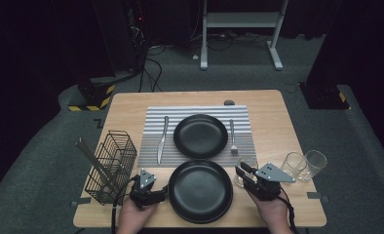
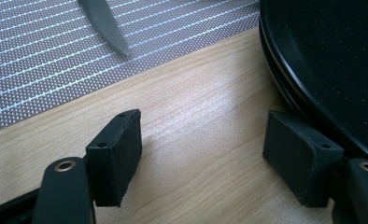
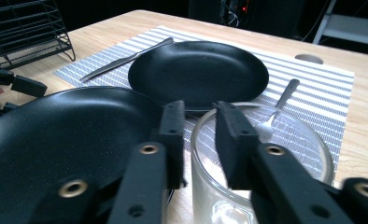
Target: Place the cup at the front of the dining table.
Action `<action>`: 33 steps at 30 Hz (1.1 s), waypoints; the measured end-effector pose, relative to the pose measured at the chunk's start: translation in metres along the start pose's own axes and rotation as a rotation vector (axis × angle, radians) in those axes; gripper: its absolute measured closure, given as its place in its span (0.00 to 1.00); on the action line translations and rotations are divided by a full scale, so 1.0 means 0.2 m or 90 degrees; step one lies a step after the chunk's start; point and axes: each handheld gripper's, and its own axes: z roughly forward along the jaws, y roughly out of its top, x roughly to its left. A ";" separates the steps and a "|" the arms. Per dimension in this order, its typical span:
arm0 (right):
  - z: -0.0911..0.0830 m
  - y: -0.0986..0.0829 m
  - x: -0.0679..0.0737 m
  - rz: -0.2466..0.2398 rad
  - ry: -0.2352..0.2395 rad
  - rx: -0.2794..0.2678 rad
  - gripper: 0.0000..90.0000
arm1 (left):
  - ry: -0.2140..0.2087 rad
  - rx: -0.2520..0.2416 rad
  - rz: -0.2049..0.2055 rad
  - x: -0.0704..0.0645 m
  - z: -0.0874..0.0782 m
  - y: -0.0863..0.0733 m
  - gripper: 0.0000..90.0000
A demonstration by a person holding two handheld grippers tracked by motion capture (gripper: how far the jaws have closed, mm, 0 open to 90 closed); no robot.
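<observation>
A black plate (image 1: 200, 192) lies on the wooden table (image 1: 273, 122) near its front edge. My left gripper (image 1: 158, 192) rests low at the plate's left side, open. In the left gripper view its jaws (image 2: 203, 158) stand wide apart over bare wood, the right one against the plate rim (image 2: 285, 88). My right gripper (image 1: 241, 169) is at a clear glass (image 1: 248, 163) just right of the plate. In the right gripper view its jaws (image 3: 198, 112) straddle the glass (image 3: 266, 154) rim, one outside and one inside, with a small gap left.
A striped placemat (image 1: 200, 111) carries a second black plate (image 1: 200, 135), with a knife (image 1: 162, 139) on its left and a fork (image 1: 233, 136) on its right. A wire basket (image 1: 111, 165) stands at the front left. Two more glasses (image 1: 304, 165) stand at the right edge.
</observation>
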 end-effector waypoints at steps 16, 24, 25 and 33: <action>-0.04 0.04 -0.04 0.011 -0.036 -0.010 0.28 | 0.000 0.000 0.000 0.00 0.00 0.00 0.31; -0.03 0.02 -0.06 0.024 -0.063 -0.001 0.22 | -0.001 0.000 0.000 0.00 0.00 0.00 0.31; -0.02 0.01 -0.06 0.024 -0.066 0.002 0.22 | -0.001 0.000 -0.001 0.00 0.00 0.00 0.31; 0.00 -0.02 -0.07 0.033 -0.062 0.009 0.22 | -0.001 0.000 0.000 0.00 0.00 0.00 0.31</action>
